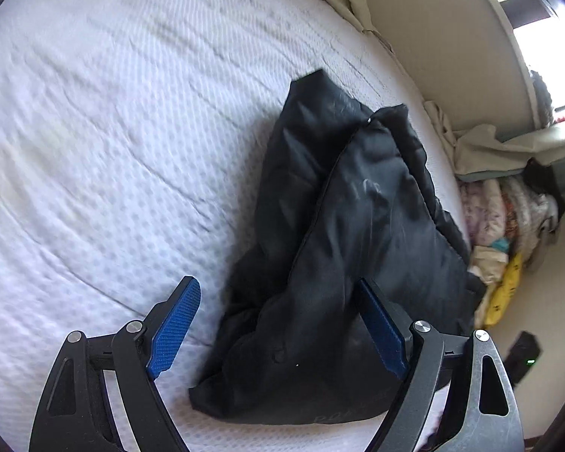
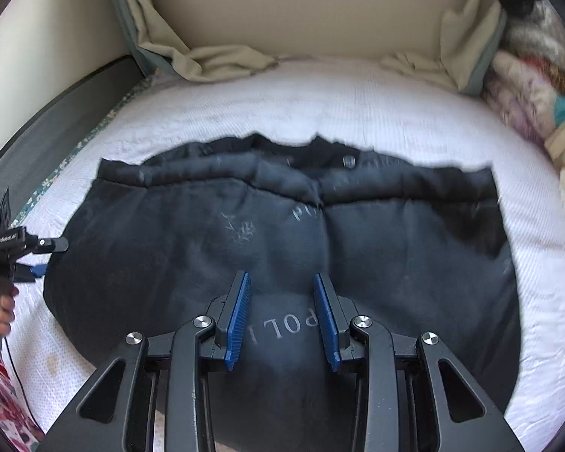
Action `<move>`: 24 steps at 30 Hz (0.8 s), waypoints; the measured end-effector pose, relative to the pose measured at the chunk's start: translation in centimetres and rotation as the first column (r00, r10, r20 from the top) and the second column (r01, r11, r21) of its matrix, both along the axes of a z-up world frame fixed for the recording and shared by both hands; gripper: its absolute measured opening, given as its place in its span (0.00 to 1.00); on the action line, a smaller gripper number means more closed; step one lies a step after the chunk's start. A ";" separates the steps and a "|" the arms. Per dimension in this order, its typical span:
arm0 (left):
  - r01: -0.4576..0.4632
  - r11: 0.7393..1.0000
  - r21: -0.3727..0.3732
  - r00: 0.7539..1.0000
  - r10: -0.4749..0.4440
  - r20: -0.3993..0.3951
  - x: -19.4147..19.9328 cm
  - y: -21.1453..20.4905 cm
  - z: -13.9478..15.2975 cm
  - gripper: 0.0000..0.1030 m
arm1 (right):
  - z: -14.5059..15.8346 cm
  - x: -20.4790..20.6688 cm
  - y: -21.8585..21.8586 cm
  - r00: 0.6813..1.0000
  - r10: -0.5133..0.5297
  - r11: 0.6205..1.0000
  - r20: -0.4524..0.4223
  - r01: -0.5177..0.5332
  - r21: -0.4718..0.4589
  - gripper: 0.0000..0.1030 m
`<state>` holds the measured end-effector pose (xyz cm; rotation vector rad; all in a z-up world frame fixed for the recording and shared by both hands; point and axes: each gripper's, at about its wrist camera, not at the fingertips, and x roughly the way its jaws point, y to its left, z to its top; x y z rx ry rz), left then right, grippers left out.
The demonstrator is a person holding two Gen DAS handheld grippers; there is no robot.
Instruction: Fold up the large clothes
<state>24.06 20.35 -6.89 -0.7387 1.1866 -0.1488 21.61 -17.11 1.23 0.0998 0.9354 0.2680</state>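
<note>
The black jacket [image 2: 282, 233] lies folded on the white mattress [image 2: 414, 101], mid-frame; the right gripper [image 2: 282, 282] hangs over its near hem, partly open and empty, the left gripper [image 1: 278, 290] wide open beside its lower edge

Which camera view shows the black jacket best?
The right wrist view: the black jacket lies spread across the white mattress, nearly whole, with its pale lettering readable. The left wrist view shows the black jacket from one end, bunched and foreshortened.
</note>
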 end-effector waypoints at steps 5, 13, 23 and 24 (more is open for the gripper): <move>0.001 0.992 -0.123 1.000 0.000 0.009 0.8 -0.7 -1.7 0.86 | -1.9 0.8 0.2 1.000 0.006 1.000 -0.015 -0.006 -0.010 0.30; 0.014 0.990 -0.141 0.999 -0.006 0.052 1.5 -2.4 -2.4 0.65 | -2.5 1.0 0.0 1.000 0.013 1.000 -0.023 -0.013 -0.001 0.30; 0.022 0.986 -0.165 0.994 -0.003 0.112 1.3 -3.3 -0.1 0.36 | -1.2 1.3 -0.2 0.999 0.010 1.000 -0.042 -0.010 0.019 0.31; 0.021 0.985 -0.173 0.993 0.000 0.118 1.2 -3.1 0.3 0.35 | -0.7 1.2 -0.3 0.999 0.010 1.000 -0.037 -0.009 0.022 0.31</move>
